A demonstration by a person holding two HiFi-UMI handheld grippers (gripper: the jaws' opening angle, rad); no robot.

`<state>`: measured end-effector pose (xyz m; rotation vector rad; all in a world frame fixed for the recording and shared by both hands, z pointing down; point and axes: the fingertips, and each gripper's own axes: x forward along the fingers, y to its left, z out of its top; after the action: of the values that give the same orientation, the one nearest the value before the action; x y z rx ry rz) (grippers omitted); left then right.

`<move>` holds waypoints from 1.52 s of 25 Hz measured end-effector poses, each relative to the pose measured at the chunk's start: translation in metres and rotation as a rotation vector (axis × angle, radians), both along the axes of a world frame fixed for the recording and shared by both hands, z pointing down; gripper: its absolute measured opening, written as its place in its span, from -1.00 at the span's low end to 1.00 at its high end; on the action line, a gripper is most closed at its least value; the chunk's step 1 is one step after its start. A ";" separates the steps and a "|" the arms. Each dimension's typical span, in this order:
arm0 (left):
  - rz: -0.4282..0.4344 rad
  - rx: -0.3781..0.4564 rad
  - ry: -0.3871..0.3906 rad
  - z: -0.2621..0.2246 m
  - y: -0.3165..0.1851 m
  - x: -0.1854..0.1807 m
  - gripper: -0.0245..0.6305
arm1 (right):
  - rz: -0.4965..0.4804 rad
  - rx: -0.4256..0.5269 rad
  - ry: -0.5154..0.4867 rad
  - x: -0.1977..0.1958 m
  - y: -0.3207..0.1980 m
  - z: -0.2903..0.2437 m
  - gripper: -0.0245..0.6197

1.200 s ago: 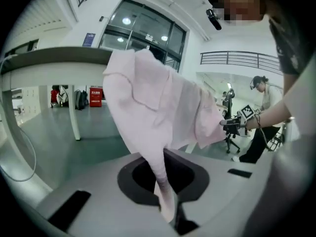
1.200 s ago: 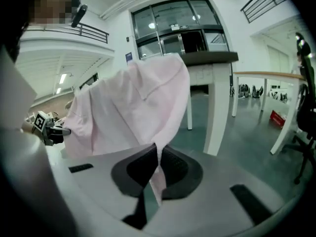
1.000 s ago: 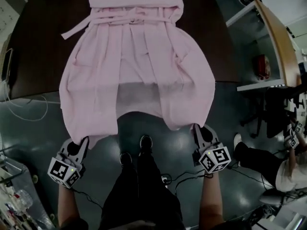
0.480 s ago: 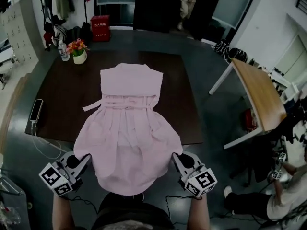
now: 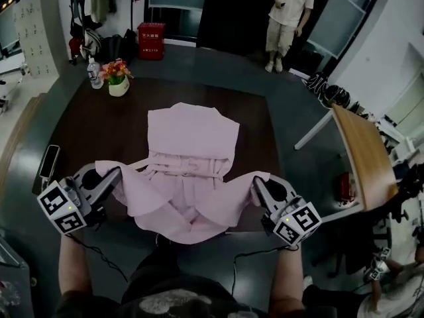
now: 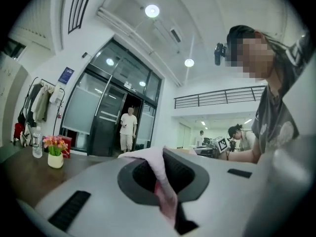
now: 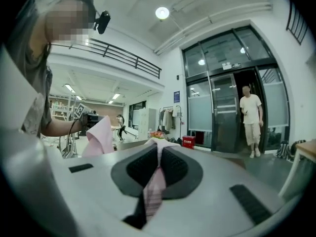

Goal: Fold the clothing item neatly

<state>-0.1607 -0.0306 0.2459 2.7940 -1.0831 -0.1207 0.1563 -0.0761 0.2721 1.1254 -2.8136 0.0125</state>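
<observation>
Holding the pink dress point(image 5: 192, 138) by two corners of its skirt, you have the left gripper point(image 5: 116, 176) and the right gripper point(image 5: 258, 185) level with its waist, one at each side. In the head view the sleeveless top lies flat on the dark table point(image 5: 86, 124), with the tie belt bunched across the waist. The skirt is doubled up towards the belt, and its middle sags in a loose curve over the near table edge between your hands. Flowers point(image 5: 116, 71) stand at the far left corner of the table, well apart from the dress, and a person point(image 5: 288, 12) stands by the doors beyond.

In the left gripper view the jaws are clamped together on a fold of the pink cloth, which bulges out over their tips.

In the right gripper view the jaws are likewise closed on a thin strip of the cloth, faintly striped, pinched flat between the pads. Another pink corner stands up off to the left.
</observation>
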 end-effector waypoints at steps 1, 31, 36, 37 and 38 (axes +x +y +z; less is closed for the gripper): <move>-0.025 0.012 0.002 -0.006 -0.023 -0.015 -0.87 | 0.033 0.002 -0.015 0.006 -0.021 -0.007 -0.91; -0.483 -0.540 -0.320 0.212 -0.569 -0.121 -0.87 | 0.610 -0.458 0.032 0.166 -0.559 0.192 -0.91; -0.523 -0.637 -0.447 0.266 -0.577 -0.149 -0.87 | 0.707 -0.521 0.120 0.184 -0.566 0.237 -0.91; -0.535 -0.657 -0.465 0.269 -0.578 -0.156 -0.87 | 0.722 -0.531 0.138 0.188 -0.566 0.239 -0.91; -0.549 -0.678 -0.480 0.271 -0.578 -0.163 -0.87 | 0.735 -0.540 0.156 0.191 -0.565 0.241 -0.91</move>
<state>-0.3233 -0.6083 0.5169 1.9054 -1.5909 0.7463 0.3476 -0.6408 0.5129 1.7925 -1.9217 0.6580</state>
